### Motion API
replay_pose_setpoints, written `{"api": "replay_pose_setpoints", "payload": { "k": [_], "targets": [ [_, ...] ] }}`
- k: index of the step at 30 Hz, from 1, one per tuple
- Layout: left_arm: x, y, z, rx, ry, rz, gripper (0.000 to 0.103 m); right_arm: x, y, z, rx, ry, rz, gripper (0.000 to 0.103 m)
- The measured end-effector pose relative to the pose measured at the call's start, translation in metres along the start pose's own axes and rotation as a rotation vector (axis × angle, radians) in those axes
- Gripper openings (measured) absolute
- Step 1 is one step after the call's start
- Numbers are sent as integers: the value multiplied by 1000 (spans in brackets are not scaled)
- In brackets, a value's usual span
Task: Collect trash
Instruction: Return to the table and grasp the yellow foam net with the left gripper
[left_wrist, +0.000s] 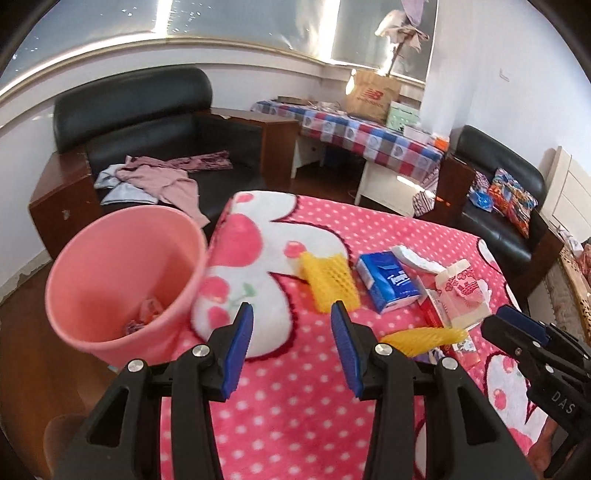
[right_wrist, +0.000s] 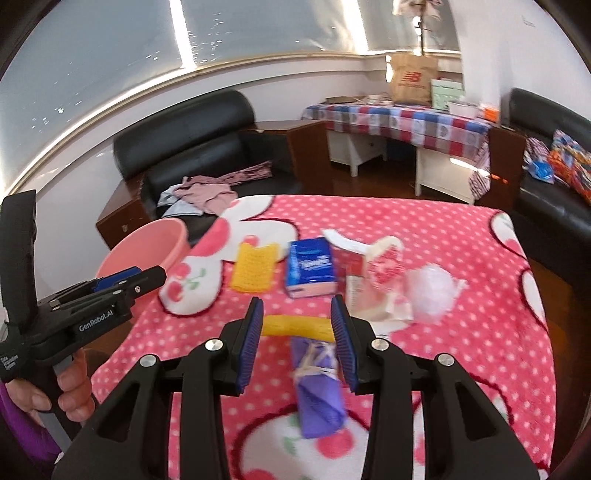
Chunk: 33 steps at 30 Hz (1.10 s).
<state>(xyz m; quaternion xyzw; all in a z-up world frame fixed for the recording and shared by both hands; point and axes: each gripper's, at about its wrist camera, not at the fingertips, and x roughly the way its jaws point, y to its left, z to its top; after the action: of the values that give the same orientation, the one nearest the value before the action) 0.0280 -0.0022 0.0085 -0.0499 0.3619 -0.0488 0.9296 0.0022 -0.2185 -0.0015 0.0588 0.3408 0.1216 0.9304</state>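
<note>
Trash lies on a pink dotted blanket: a flat yellow foam net, a blue tissue pack, a red-and-white carton, crumpled clear plastic, a rolled yellow net and a purple wrapper. A pink bin stands off the blanket's left edge with scraps inside. My left gripper is open and empty, between the bin and the flat net. My right gripper hovers open over the rolled net and the purple wrapper.
A black armchair with clothes on it stands behind the bin. A table with a checked cloth and a paper bag is at the back. A second black sofa sits at the right. A hand holds the left gripper's handle.
</note>
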Motion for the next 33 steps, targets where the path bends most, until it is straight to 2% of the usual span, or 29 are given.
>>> {"api": "replay_pose_setpoints", "payload": {
  "k": [16,21,25,28,30,33],
  "targets": [
    [87,-24,12,11,139,-35,43,9,-74,-7,120,18,-99,39],
    [110,-22,14,-18,186,-34,43,16,-84,-6,168,38,-74,39],
    [121,-21,15,-31,197,-33,43,18,-80,-5,159,33,-57,39],
    [126,-22,16,-23,203,-32,29,20,-78,-4,162,40,-42,39],
    [128,-23,16,-20,205,-34,13,22,-77,-5,163,46,-34,39],
    [124,-23,17,-17,182,-33,10,24,-72,-5,159,54,-22,39]
  ]
}}
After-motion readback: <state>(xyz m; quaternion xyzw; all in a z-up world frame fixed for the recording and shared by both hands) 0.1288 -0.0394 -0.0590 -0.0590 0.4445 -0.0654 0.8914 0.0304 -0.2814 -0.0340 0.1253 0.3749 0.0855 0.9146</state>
